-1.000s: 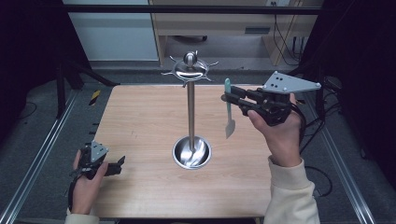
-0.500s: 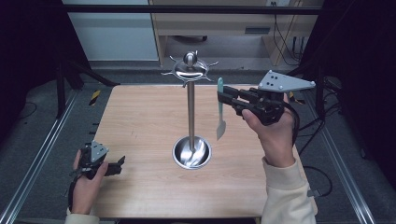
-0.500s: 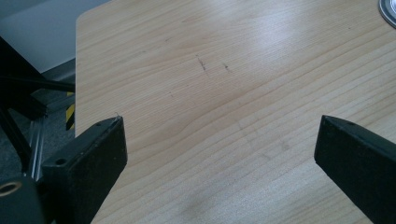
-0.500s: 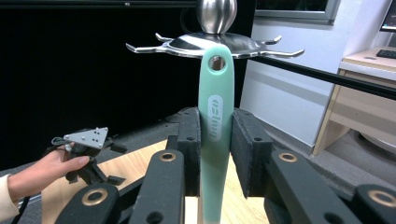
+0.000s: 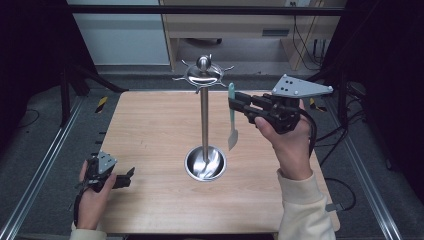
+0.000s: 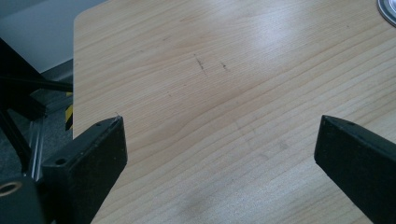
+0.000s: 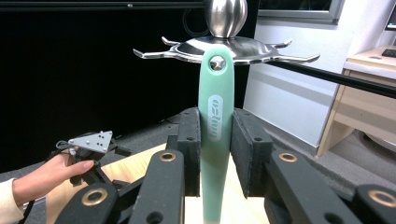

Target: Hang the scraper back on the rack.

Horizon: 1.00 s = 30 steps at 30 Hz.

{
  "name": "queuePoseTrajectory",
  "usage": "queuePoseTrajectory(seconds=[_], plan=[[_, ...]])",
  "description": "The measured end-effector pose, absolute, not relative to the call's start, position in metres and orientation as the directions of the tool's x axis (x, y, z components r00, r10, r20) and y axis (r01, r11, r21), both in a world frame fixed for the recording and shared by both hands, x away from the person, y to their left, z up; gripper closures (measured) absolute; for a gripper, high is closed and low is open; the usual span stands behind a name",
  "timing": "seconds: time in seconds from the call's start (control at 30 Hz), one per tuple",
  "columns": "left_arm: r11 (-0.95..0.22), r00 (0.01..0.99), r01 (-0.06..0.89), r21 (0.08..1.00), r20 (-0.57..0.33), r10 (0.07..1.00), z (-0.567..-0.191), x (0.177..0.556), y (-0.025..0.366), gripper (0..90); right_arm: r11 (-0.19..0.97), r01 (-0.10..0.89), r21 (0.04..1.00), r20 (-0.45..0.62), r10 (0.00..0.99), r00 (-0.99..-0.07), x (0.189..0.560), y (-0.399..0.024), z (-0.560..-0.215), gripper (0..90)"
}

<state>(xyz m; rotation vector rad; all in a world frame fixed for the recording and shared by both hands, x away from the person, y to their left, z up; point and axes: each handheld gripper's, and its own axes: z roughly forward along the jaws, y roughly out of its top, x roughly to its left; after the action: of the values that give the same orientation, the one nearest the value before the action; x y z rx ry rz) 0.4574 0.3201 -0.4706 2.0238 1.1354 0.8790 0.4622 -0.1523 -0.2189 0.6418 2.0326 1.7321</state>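
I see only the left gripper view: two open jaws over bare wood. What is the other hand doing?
Observer: The right gripper is raised beside a steel rack, shut on a green-handled utensil.
Operator: Is the utensil already hung on the rack?
Observer: Not that I can see. In the high view it hangs blade down, apart from the pole, its handle top near a hook.
Operator: Does the handle have a hole for hanging?
Observer: Yes, the right gripper view shows a hole at its top.
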Motion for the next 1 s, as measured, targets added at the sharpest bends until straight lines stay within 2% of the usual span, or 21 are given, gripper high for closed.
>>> queuePoseTrajectory(seconds=[1.0], plan=[[-0.418,0.405,0.454,0.787,0.236,0.883,-0.471,0.458,0.320,2.2,0.139,0.117,0.983,0.009,0.603,-0.798,0.468,-0.140,-0.225,74.0]])
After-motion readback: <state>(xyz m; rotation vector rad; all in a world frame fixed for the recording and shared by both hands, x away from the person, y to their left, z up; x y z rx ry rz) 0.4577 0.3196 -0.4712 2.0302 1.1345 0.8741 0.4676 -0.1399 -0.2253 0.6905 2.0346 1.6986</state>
